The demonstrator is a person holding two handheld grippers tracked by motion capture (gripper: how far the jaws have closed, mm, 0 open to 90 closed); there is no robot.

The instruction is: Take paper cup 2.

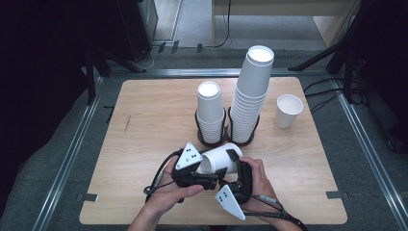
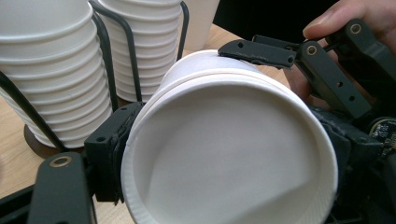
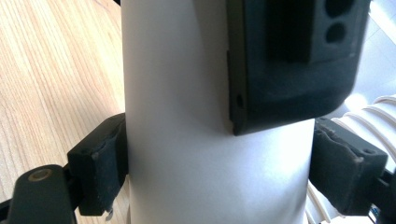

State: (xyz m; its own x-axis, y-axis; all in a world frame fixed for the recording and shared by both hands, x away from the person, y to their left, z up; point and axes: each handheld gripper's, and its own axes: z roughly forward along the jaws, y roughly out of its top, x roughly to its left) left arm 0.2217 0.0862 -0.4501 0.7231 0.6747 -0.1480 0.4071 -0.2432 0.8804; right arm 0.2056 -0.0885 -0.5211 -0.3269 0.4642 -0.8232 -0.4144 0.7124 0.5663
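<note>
1. Nested paper cups lie on their side above the desk, near the middle of its near edge.
2. Left gripper clamps the cups at the rim end, pads pressing both sides.
3. Right gripper holds the cup body, jaws narrow and pressed to the wall.
4. Two racked cup stacks stand just beyond; a single cup sits toward the far right corner.

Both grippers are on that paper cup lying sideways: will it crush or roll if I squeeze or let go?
Likely crushable: the paper cup looks thin-walled, its rim already slightly out of round between the left gripper pads. Probably light. Released on its side, it would likely roll in a curve, being tapered.
</note>
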